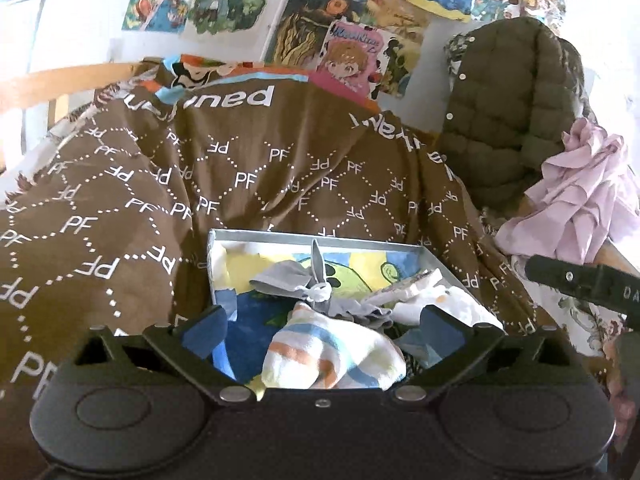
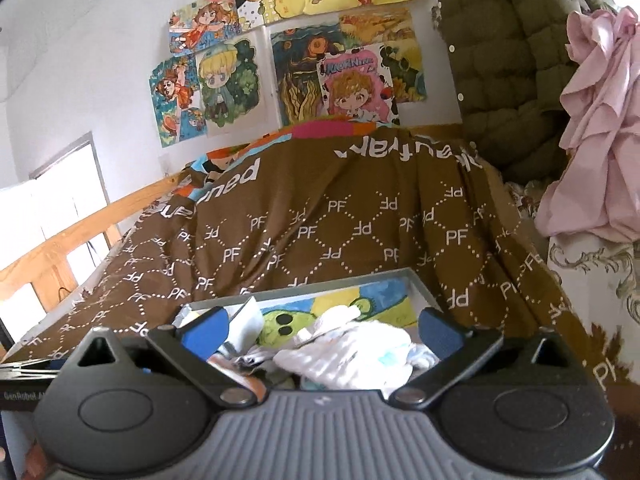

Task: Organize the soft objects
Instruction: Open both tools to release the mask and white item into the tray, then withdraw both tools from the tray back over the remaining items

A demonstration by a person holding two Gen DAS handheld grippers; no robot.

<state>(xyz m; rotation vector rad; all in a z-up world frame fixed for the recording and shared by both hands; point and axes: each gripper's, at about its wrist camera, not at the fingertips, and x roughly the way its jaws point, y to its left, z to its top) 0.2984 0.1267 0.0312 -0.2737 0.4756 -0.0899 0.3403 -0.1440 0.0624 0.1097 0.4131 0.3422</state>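
Note:
A shallow grey box (image 1: 280, 236) (image 2: 320, 276) with a colourful painted bottom lies on the brown blanket. Inside it lie a striped white cloth (image 1: 336, 352), a knotted grey cloth (image 1: 304, 280) and white cloths (image 1: 444, 300) (image 2: 352, 348). My left gripper (image 1: 324, 328) stands wide open just before the box, the striped cloth lying between its blue pads (image 1: 204, 328) without touching them. My right gripper (image 2: 320, 332) is also wide open over the near side of the box, above the white cloths. A black finger of the right gripper (image 1: 580, 284) shows at the right of the left wrist view.
The brown "PF" blanket (image 1: 160, 184) (image 2: 320, 216) covers the bed. A wooden rail (image 2: 60, 248) runs along the left. An olive quilted jacket (image 1: 504, 112) (image 2: 504, 68) and a pink ruffled garment (image 1: 580, 200) (image 2: 600, 120) hang at the right. Drawings (image 2: 224, 84) cover the wall.

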